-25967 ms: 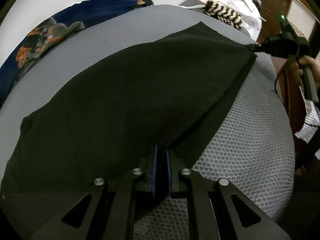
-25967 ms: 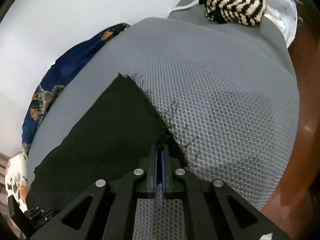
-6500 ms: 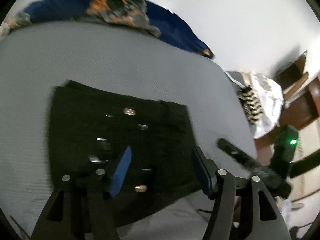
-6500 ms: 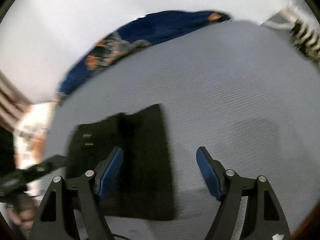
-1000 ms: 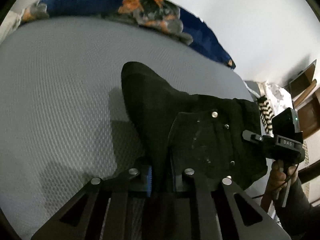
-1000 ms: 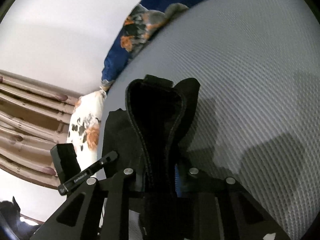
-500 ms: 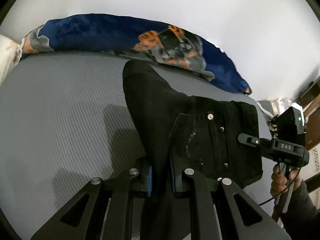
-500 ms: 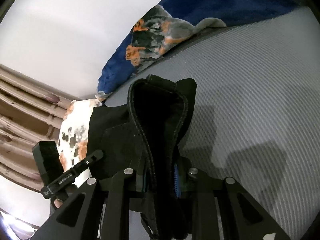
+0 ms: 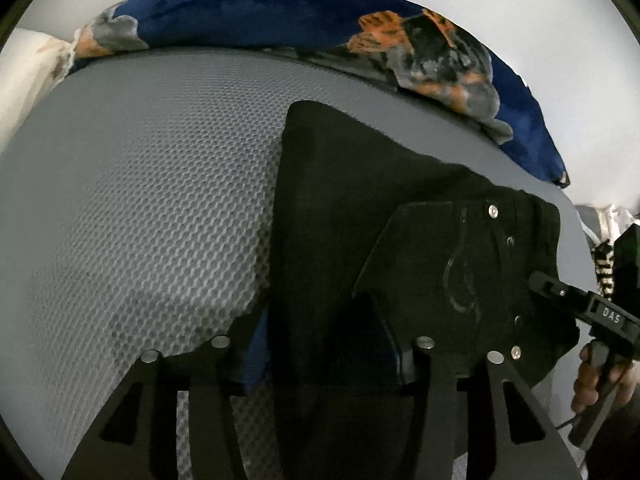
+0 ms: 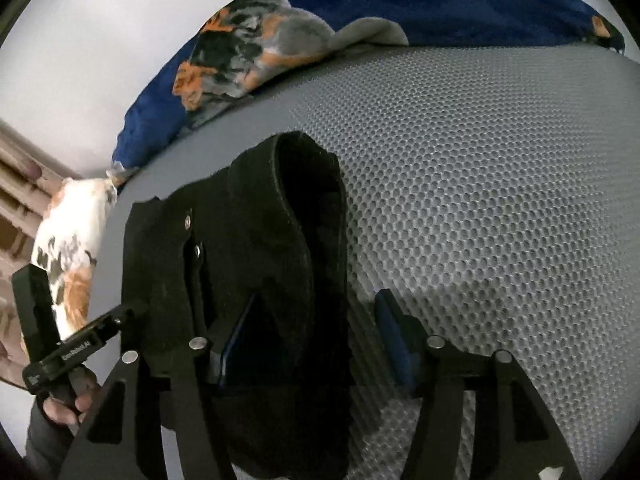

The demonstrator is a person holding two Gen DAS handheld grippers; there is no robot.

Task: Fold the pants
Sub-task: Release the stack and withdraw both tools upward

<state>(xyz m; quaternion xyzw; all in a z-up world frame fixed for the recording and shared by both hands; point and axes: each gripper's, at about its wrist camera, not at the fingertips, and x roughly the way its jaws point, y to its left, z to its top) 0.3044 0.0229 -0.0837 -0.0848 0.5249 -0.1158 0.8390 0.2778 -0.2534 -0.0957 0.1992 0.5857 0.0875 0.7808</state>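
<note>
**Black denim, folded bundle, both grippers spread**

Black pants (image 9: 400, 216), folded compact, lying on the grey mesh mattress (image 9: 140, 200), near the blue patterned blanket (image 9: 280, 12). Left gripper (image 9: 324, 344): fingers spread, cloth lying between them unpinched. Right gripper (image 10: 316, 340): likewise spread wide around the fold. Advice: draw both straight back, low and slow, so no finger snags a layer. Containers: none seen.

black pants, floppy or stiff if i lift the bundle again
Probably floppy: the black pants sag in soft curved folds between the open right gripper fingers. Likely fairly heavy denim, given rivets and thick seams. The honeycomb mattress should grip them.
</note>
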